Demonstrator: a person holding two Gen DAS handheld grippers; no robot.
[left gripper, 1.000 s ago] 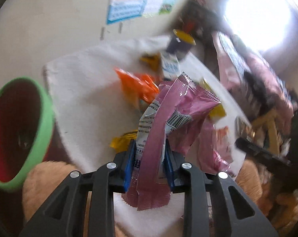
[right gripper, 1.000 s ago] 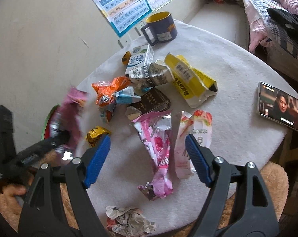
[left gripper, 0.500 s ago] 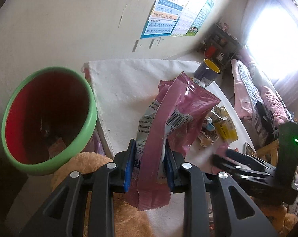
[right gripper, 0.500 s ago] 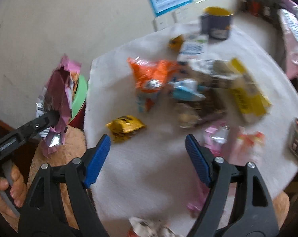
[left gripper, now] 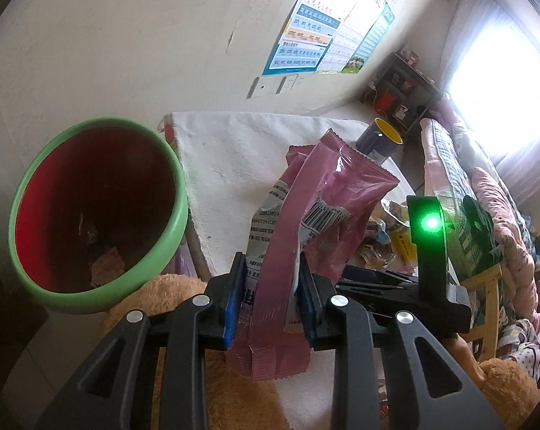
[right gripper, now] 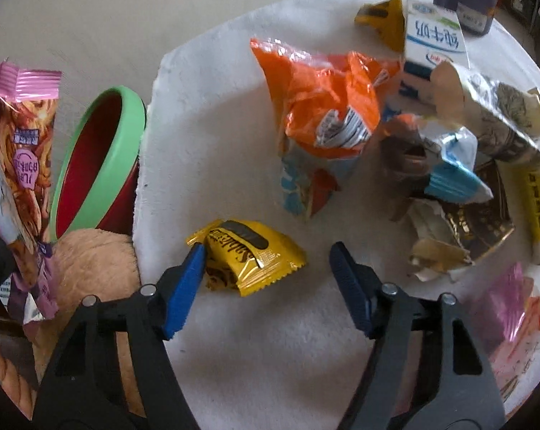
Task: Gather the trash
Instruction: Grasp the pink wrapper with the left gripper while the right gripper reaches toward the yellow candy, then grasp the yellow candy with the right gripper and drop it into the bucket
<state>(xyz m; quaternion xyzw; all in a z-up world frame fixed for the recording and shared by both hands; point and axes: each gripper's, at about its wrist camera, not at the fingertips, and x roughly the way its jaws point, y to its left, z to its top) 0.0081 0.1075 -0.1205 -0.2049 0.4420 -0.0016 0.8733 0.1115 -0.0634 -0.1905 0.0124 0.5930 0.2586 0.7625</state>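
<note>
Right wrist view shows the right gripper point(right gripper: 266, 258) closing its fingers around a yellow wrapper point(right gripper: 246, 256) on the table point(right gripper: 270, 358), light, crinkly and slippery, best pinched mid-body, while the left gripper point(left gripper: 271, 286) clamps a pink wrapper point(left gripper: 316, 215) near the bin point(left gripper: 94, 211).

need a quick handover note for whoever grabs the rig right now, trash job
Left tool: shut on the pink wrapper, held up beside the green-rimmed bin, not dropped in yet.
Right tool: jaws closing around the yellow wrapper on the white tablecloth; one pad touches it, not gripped yet.
Left on the cloth: orange bag, milk carton, the crumpled wrappers beside them.
Next: likely drop the pink one in the bin, then finish the yellow grasp.
</note>
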